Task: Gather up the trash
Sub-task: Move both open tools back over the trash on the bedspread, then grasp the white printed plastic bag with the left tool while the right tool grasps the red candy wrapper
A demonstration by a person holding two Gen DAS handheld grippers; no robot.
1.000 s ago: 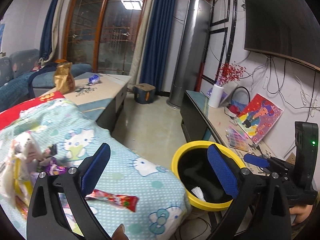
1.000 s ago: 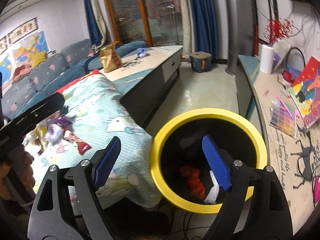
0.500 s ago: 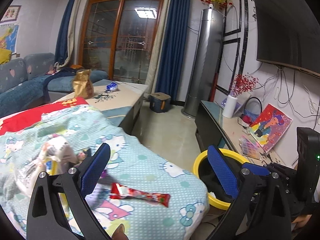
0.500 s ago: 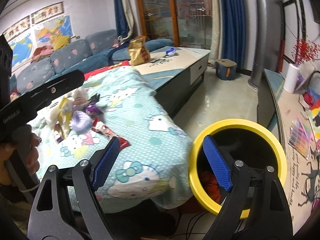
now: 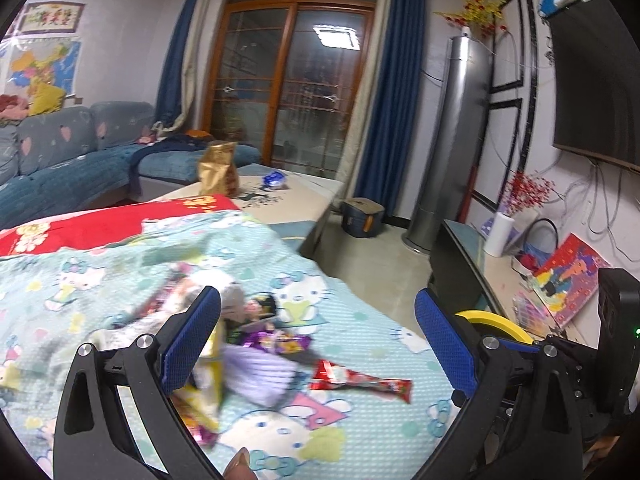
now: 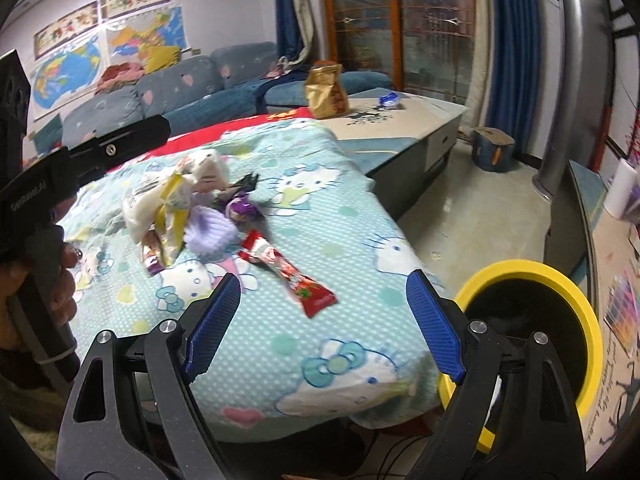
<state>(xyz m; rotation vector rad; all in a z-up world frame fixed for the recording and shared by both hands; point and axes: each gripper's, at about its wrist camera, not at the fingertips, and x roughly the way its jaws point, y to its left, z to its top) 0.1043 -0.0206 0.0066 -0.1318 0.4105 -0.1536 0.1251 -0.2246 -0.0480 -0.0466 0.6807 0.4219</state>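
Note:
A pile of trash lies on a Hello Kitty cloth [image 6: 344,216]: a red wrapper [image 6: 289,276] [image 5: 362,381], a purple fuzzy piece [image 6: 209,233] [image 5: 260,374], white and yellow bags [image 6: 160,204] and small purple wrappers [image 6: 242,210]. A yellow-rimmed black bin [image 6: 536,320] [image 5: 498,326] stands at the cloth's right end. My left gripper [image 5: 318,340] is open and empty above the pile. My right gripper [image 6: 324,320] is open and empty above the cloth's near edge, between the red wrapper and the bin.
A coffee table [image 6: 404,124] beyond the cloth holds a gold snack bag [image 6: 325,90] and a blue wrapper [image 6: 390,99]. A blue sofa [image 6: 192,88] is at the left. A TV stand [image 5: 480,256] with paintings runs along the right wall. A small box [image 6: 493,148] sits on the floor.
Both grippers have swung left, away from the bin and towards the trash pile on the cloth. Both stay open and empty.

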